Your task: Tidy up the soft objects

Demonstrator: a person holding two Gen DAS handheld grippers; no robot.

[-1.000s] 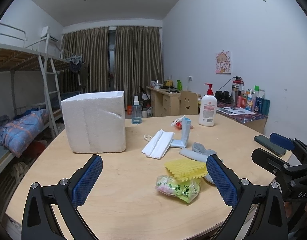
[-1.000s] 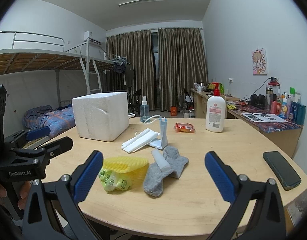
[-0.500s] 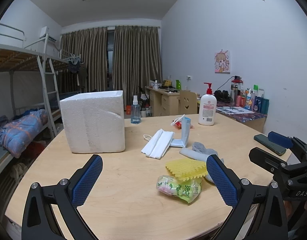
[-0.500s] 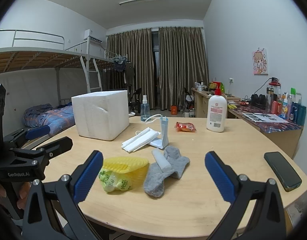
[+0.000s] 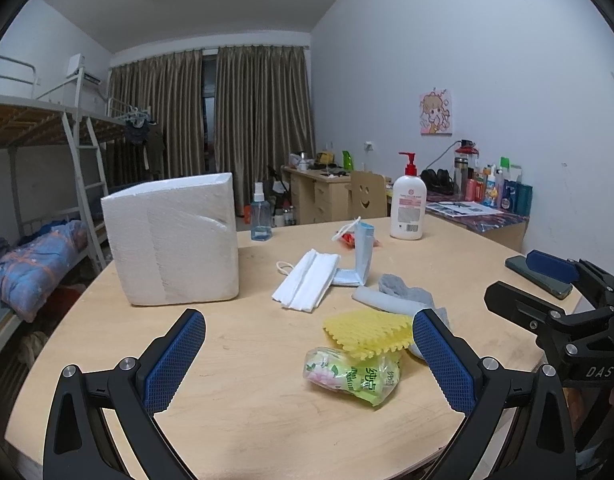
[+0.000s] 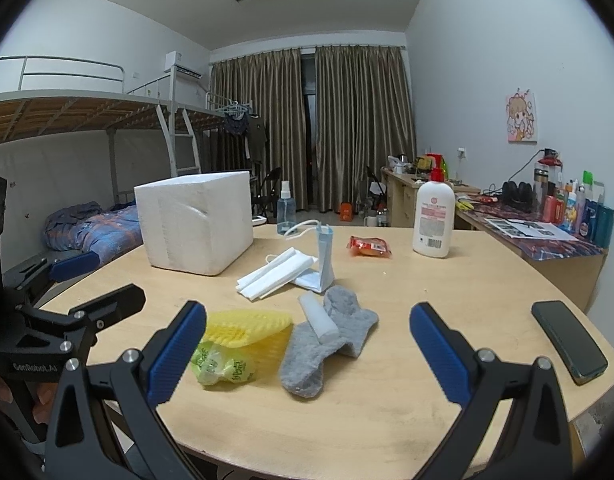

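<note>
A white foam box stands on the round wooden table. Near the front lie a green tissue pack, a yellow foam sleeve, a grey sock with a white roll on it, white face masks and a bent blue mask. My left gripper is open and empty, held near the tissue pack. My right gripper is open and empty, held near the sock.
A lotion pump bottle, a small spray bottle, a red snack packet and a dark phone also sit on the table. A bunk bed stands left, a cluttered desk right.
Both grippers have shifted very slightly; the views are almost the same. Nothing on the table has moved.
</note>
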